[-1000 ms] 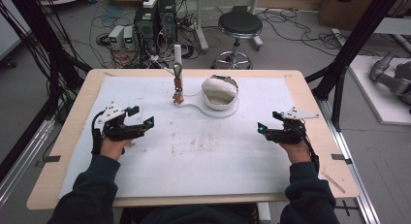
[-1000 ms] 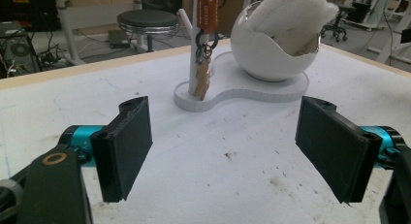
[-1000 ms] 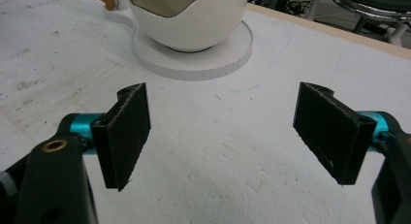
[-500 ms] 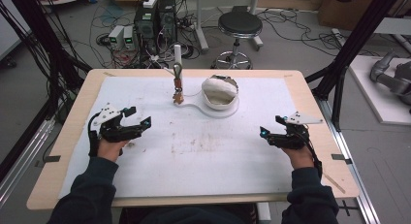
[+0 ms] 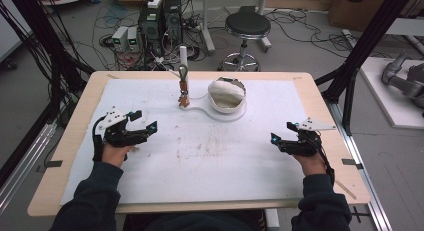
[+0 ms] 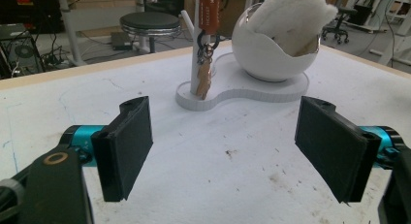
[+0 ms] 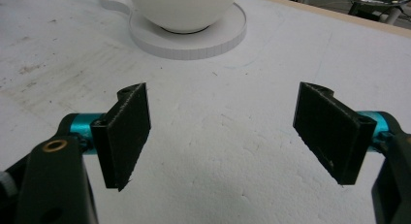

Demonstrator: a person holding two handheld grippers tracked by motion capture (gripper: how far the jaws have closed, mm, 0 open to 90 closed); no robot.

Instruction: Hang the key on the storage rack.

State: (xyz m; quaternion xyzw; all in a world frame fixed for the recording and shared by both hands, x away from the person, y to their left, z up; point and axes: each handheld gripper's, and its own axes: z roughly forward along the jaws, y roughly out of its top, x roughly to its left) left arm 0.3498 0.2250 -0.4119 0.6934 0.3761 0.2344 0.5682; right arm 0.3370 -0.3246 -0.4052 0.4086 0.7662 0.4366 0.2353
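With both hand-held grippers, left (image 5: 145, 126) and right (image 5: 280, 139), gaping empty, pinch the light, dangling keyring (image 6: 206, 64) at upper centre by its stiff orange tag (image 6: 209, 10).

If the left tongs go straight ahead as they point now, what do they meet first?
Probably the white stand holding the keys, base rim first; bare table lies before it. Depth is uncertain.
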